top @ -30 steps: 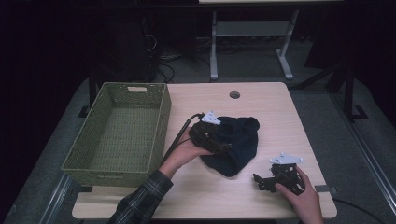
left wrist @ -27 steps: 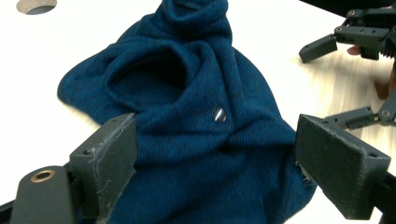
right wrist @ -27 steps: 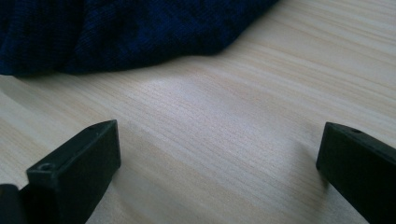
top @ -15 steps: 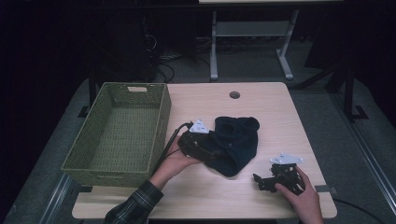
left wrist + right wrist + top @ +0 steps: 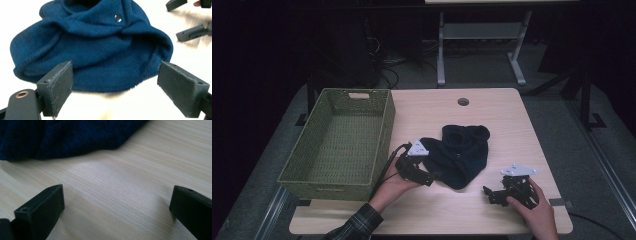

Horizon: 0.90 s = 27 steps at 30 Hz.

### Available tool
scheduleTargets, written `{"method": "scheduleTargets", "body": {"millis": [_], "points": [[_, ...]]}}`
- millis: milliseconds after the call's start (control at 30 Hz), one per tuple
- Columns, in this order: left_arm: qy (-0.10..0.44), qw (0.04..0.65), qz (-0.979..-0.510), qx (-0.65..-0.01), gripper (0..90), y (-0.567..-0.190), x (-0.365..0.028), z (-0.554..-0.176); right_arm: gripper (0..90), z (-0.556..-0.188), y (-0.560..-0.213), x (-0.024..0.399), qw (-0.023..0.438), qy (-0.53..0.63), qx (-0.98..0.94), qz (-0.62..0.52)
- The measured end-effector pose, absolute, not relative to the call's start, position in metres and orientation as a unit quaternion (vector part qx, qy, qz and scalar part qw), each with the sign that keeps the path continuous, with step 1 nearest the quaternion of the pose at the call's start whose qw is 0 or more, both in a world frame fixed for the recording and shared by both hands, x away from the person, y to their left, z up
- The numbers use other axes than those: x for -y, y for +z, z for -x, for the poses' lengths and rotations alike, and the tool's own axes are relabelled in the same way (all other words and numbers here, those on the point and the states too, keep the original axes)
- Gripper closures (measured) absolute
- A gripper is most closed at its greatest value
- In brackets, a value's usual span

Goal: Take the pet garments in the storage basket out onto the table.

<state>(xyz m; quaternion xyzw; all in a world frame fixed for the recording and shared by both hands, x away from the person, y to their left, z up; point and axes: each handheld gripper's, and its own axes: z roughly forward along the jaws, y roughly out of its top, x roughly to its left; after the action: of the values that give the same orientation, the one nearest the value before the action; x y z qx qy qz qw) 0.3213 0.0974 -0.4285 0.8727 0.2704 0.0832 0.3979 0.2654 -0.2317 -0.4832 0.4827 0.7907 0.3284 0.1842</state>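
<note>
A dark blue knitted garment point(image 5: 460, 152) lies crumpled in the middle of the light wooden table point(image 5: 437, 110); in the left gripper view the garment point(image 5: 95, 47) shows a small metal snap. My left gripper point(image 5: 428, 177) rests at the garment's left edge, and in its own view the left gripper point(image 5: 115, 86) stands open with bare table between its jaws and the cloth's hem just beyond. My right gripper point(image 5: 491, 194) sits low near the front right, apart from the cloth. In its own view the right gripper point(image 5: 117, 207) is open over bare wood, the garment point(image 5: 62, 137) farther off.
A green woven basket point(image 5: 384, 127) stands on the left part of the table, its inside bare. A round cable hole point(image 5: 463, 101) lies near the far edge. A desk frame and cables stand on the dark floor beyond.
My left gripper has drawn back toward the left and front, off the top of the garment, which now lies spread out flatter. The right gripper has stayed in place.
</note>
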Motion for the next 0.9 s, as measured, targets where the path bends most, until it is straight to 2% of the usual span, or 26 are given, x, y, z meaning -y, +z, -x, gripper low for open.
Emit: {"method": "scheduleTargets", "body": {"millis": [433,800,900], "points": [[0.093,0.379,-0.877,-0.280,13.0,-0.447,-0.108,-0.305,0.0,-0.265,-0.483,0.232,0.184,0.329,-0.791,-0.482],[0.105,0.333,-0.894,-0.281,12.9,-0.469,-0.104,-0.301,0.0,-0.265,-0.483,0.232,0.183,0.328,-0.791,-0.483],[0.109,0.342,-0.890,-0.282,12.7,-0.472,-0.103,-0.299,0.0,-0.265,-0.483,0.232,0.184,0.328,-0.791,-0.483]]}}
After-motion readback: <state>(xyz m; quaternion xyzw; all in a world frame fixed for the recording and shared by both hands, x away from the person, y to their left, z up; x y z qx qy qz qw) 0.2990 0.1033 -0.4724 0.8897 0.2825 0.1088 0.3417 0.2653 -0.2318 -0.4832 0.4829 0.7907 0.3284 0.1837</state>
